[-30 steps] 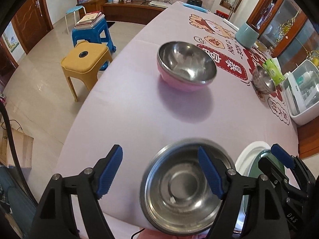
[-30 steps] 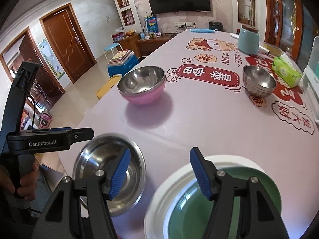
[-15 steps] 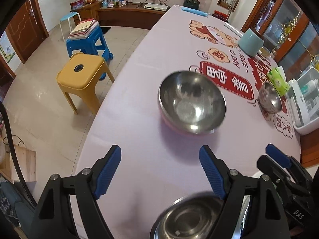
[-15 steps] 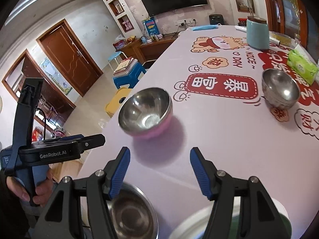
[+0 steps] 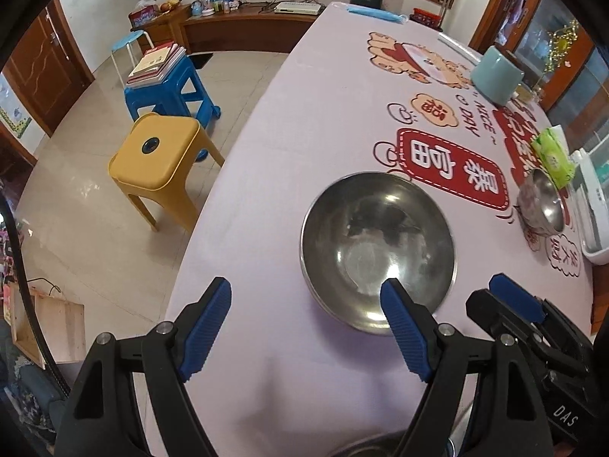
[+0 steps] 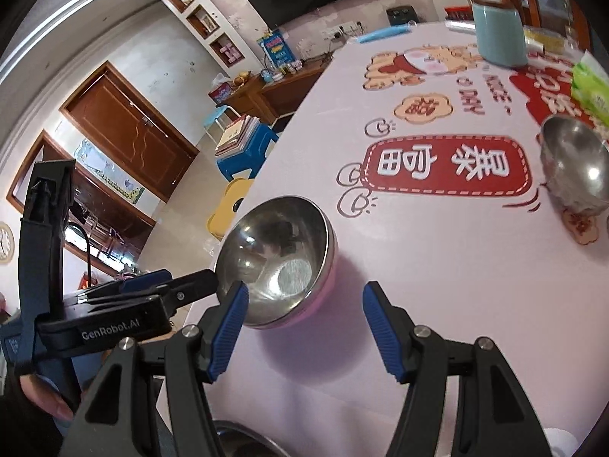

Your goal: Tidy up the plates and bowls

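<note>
Left gripper [image 5: 306, 329], in the left wrist view: jaws spread wide, nothing between the blue pads, bare tablecloth [image 5: 304, 133] under the gap. Right-hand pad overlapping the near rim of the pink-sided steel bowl [image 5: 378, 249], seen at about one o'clock from the gap; touching or just in front, cannot tell. Compared with a second ago: flat steel dish, then filling the gap, now only a sliver of rim [image 5: 361, 447] at six o'clock; pink-sided steel bowl much closer, no longer far up the cloth. Small steel bowl [image 5: 542, 205] well apart at three o'clock, beside the green tissue pack [image 5: 553, 156]. Right gripper [image 5: 510, 301] poking in at four o'clock. Yellow stool [image 5: 160, 152] and blue stool [image 5: 171, 83] on the floor at ten o'clock.

Right gripper [image 6: 304, 327], in the right wrist view: jaws parted at a middling width, empty, over plain cloth [image 6: 437, 266]. Pink-sided steel bowl [image 6: 278, 259] just beyond the left pad at eleven o'clock, upright. Small steel bowl [image 6: 576, 165] at two o'clock, teal canister [image 6: 498, 34] far off at one o'clock. Left gripper [image 6: 167, 285] at nine o'clock, a hand [image 6: 42, 396] on its grip. Versus a second ago: green plate with white rim gone from under the pads, flat dish reduced to an edge [image 6: 243, 434] at six o'clock.
</note>
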Motion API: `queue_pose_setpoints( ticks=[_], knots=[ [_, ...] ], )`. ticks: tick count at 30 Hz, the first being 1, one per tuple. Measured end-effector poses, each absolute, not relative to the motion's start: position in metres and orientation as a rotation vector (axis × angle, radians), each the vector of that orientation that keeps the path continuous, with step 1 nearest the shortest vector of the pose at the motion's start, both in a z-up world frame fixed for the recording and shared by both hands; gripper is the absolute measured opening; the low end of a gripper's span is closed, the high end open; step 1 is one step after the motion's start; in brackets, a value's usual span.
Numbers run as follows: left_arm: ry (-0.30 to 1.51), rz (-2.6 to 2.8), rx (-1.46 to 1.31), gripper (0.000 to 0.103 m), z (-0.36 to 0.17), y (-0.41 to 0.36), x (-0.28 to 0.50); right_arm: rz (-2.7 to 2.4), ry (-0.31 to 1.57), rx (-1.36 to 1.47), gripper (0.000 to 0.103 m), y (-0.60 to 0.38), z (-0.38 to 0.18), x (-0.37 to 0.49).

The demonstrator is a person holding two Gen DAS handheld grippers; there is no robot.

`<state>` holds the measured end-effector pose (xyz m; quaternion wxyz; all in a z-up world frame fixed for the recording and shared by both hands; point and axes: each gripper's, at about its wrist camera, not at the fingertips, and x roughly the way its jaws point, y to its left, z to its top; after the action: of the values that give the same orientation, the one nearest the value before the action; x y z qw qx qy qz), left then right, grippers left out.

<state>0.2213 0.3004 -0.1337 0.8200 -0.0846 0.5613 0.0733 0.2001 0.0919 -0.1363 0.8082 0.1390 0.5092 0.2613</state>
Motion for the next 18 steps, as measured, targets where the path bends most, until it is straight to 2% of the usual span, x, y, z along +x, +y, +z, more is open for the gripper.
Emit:
queue_pose_setpoints(
  ticks=[7, 9, 12, 14, 18],
  knots=[
    [1.231, 0.171, -0.202, 0.079, -0.156, 0.302, 0.231, 0.569, 1.179, 0.365, 0.063, 0.096, -0.162, 0.214],
    [1.238, 0.174, -0.209, 0.075, -0.161, 0.302, 0.232, 0.578, 1.198, 0.379, 0.060, 0.097, -0.167, 0.216],
    [1.242, 0.185, -0.218, 0.066, -0.166, 0.301, 0.235, 0.593, 1.224, 0.384, 0.051, 0.100, -0.173, 0.218],
    [1.243, 0.187, -0.232, 0.050, -0.169, 0.302, 0.236, 0.602, 1.237, 0.396, 0.045, 0.101, -0.176, 0.219],
    [1.251, 0.186, -0.265, 0.038, -0.174, 0.304, 0.238, 0.630, 1.251, 0.444, 0.040, 0.101, -0.181, 0.221]
  ],
)
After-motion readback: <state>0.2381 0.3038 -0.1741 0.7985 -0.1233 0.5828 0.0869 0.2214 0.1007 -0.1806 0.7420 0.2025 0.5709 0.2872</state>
